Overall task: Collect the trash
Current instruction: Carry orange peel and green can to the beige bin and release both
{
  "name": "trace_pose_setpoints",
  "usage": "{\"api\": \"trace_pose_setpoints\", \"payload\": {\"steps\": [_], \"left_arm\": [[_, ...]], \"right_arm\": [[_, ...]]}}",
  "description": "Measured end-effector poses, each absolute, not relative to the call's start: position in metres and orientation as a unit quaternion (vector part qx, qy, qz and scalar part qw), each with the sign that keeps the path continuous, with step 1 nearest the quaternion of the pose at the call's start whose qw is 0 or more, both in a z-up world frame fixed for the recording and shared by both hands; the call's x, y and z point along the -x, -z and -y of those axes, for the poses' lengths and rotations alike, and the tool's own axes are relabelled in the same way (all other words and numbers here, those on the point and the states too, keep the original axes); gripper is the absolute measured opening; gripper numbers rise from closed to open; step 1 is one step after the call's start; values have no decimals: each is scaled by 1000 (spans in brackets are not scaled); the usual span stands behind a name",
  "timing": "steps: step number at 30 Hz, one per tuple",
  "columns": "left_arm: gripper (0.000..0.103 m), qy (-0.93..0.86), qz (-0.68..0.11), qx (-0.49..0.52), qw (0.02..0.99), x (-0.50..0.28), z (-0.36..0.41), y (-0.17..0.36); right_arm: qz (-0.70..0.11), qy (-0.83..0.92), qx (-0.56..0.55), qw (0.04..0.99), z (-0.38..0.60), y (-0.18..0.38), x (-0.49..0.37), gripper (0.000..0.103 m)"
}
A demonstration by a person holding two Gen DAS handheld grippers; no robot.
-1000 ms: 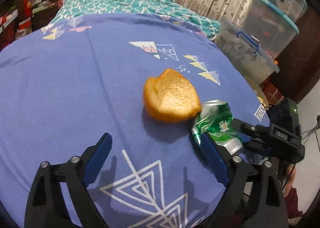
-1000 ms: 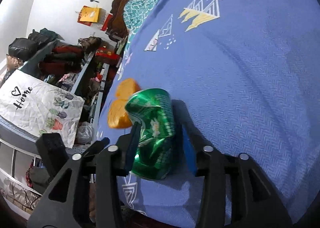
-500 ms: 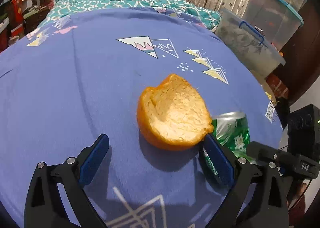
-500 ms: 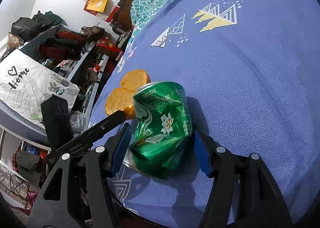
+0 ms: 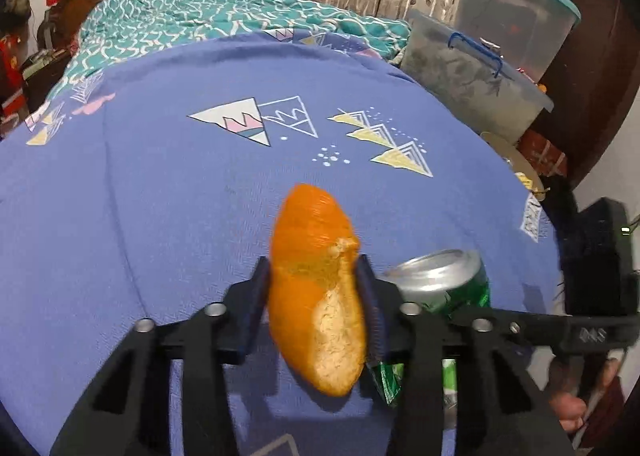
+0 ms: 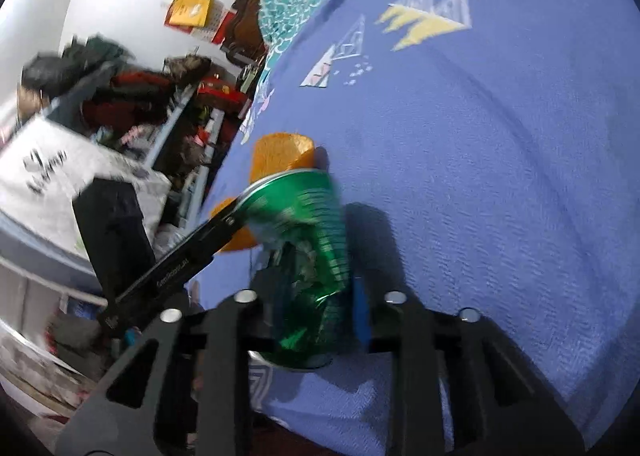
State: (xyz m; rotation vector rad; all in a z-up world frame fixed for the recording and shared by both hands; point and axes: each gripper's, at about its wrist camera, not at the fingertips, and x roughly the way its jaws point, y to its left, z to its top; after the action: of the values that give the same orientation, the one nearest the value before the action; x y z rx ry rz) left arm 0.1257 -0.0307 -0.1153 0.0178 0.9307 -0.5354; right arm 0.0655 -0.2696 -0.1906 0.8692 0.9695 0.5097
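My left gripper [image 5: 316,288] is shut on a piece of orange peel [image 5: 316,288], squeezed on edge between the blue pads above the blue bedsheet [image 5: 160,195]. My right gripper [image 6: 316,296] is shut on a crushed green soda can [image 6: 308,256], which stands between its jaws. In the left wrist view the can [image 5: 444,280] sits just right of the peel, with the right gripper's black body [image 5: 560,328] behind it. In the right wrist view the peel [image 6: 280,153] shows behind the can.
A teal patterned blanket [image 5: 208,15] lies at the bed's far end. Clear plastic storage bins [image 5: 476,71] stack at the right of the bed. Cluttered shelves [image 6: 132,103] and a white bag [image 6: 48,167] stand on the other side.
My left gripper closed on the orange peel and tipped it on edge. My right gripper closed tighter on the green can, which is now more crushed.
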Motion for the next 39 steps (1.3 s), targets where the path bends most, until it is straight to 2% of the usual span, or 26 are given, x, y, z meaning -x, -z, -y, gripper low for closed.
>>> {"api": "trace_pose_setpoints", "payload": {"steps": [5, 13, 24, 39], "left_arm": [[30, 282, -451, 17, 847, -121, 32, 109], [30, 329, -457, 19, 826, -131, 78, 93], [30, 375, -467, -41, 800, -142, 191, 89], [30, 376, -462, -104, 797, -158, 280, 87]], "right_arm": [[-422, -217, -426, 770, 294, 187, -59, 22], [-378, -172, -467, 780, 352, 187, -45, 20], [-331, -128, -512, 782, 425, 192, -27, 20], [-278, -92, -534, 794, 504, 184, -11, 20]]}}
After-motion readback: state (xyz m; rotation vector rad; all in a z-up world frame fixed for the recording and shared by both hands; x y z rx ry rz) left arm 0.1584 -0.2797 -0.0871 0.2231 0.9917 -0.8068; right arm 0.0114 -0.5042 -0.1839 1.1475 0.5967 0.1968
